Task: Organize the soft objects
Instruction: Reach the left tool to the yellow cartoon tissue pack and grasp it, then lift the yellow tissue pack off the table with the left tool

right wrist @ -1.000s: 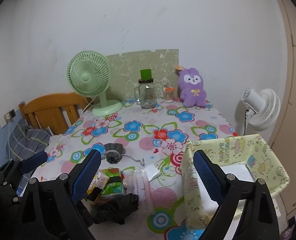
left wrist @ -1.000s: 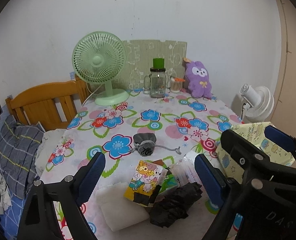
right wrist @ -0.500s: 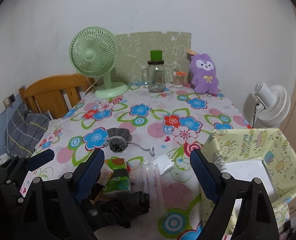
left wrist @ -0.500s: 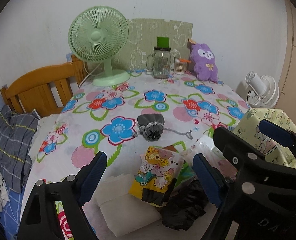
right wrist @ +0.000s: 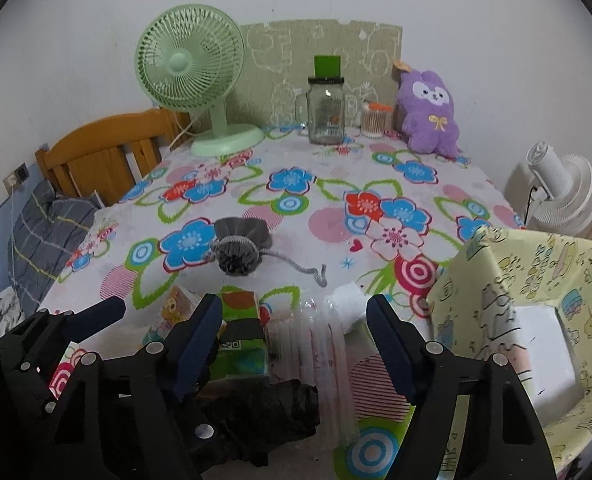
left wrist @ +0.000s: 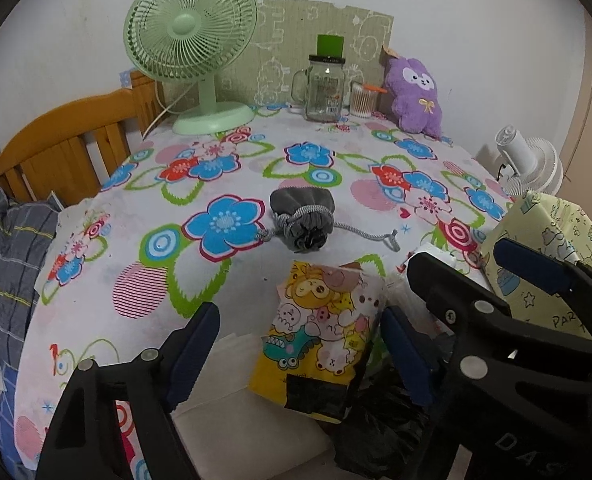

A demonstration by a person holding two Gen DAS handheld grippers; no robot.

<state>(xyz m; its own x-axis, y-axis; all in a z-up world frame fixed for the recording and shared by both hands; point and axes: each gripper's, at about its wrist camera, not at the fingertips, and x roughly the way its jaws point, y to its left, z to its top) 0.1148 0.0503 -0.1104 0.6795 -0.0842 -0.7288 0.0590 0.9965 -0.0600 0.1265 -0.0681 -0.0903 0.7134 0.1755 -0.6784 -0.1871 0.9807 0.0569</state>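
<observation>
- Left tool (left wrist: 296, 344): we log it released, jaws wide apart, hovering low over the near edge of the counter (left wrist: 232, 264). Between its pads sits a yellow cartoon packet (left wrist: 320, 340), untouched.
- Right tool (right wrist: 294, 344): released likewise, jaws spread above a clear plastic wrap (right wrist: 316, 344); nothing held.
- White pad (left wrist: 252, 420): we find it lying flat at the near edge, just left of the packet and partly under it.
- Green packet (right wrist: 242, 336): beside the right tool's left finger, touching the cartoon packet.
- Black bag (right wrist: 264, 408): crumpled, at the near edge under both tools.
- Grey pouch (left wrist: 302, 218): drawstring type, mid-counter, cord trailing to its right, apart from the near pile.
- Yellow bin (right wrist: 536, 320): at the counter's right side, open-topped, a white item inside.
- Purple plush (right wrist: 430, 110): upright at the far edge against the wall.
- Green fan (left wrist: 192, 40), glass jar (left wrist: 324, 84): far edge, left of the plush.
</observation>
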